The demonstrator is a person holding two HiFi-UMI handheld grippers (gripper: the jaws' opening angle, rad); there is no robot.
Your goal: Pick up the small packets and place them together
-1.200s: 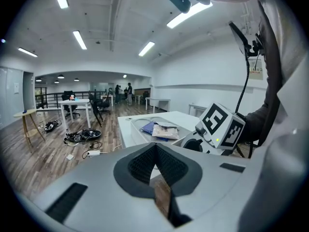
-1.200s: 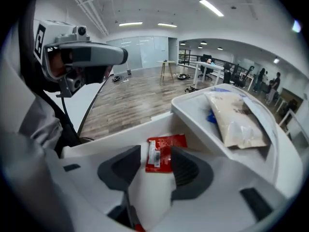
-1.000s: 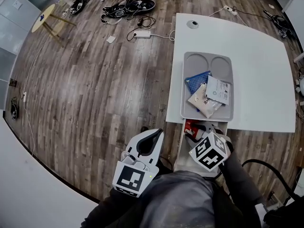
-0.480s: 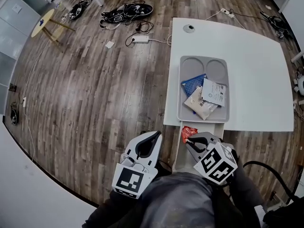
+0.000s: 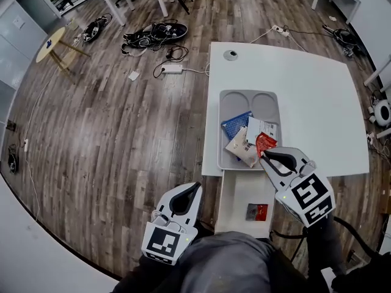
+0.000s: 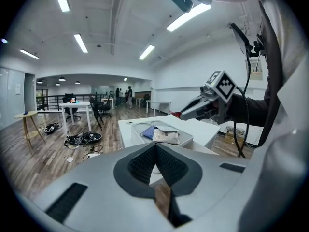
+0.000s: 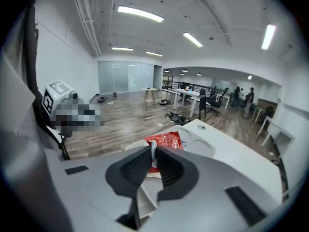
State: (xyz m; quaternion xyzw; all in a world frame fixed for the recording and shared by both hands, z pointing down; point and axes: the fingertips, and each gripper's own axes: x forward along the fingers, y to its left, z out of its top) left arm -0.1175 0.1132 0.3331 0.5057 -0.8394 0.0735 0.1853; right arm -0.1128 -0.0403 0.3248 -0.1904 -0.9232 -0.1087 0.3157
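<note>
One red packet [image 5: 265, 143], its print unreadable, sits pinched in the just-closed right tool [image 5: 264, 156]; left tool [image 5: 195, 188] pressed together.

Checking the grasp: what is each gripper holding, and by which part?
Right gripper, jaws having just closed, pinches the red packet by one edge; left gripper holds nothing.

In the right gripper view, the lower edge of the shiny red foil packet [image 7: 166, 140] is hidden between the jaws of the right gripper [image 7: 153, 153], which have just closed on it; its print is blurred. In the head view this gripper covers 1 corner of the grey plastic tray [image 5: 222, 133], the near right one. The small red-and-dark flat thing [image 5: 256, 212] on the white shelf [image 5: 235, 194] is too small to tell.
</note>
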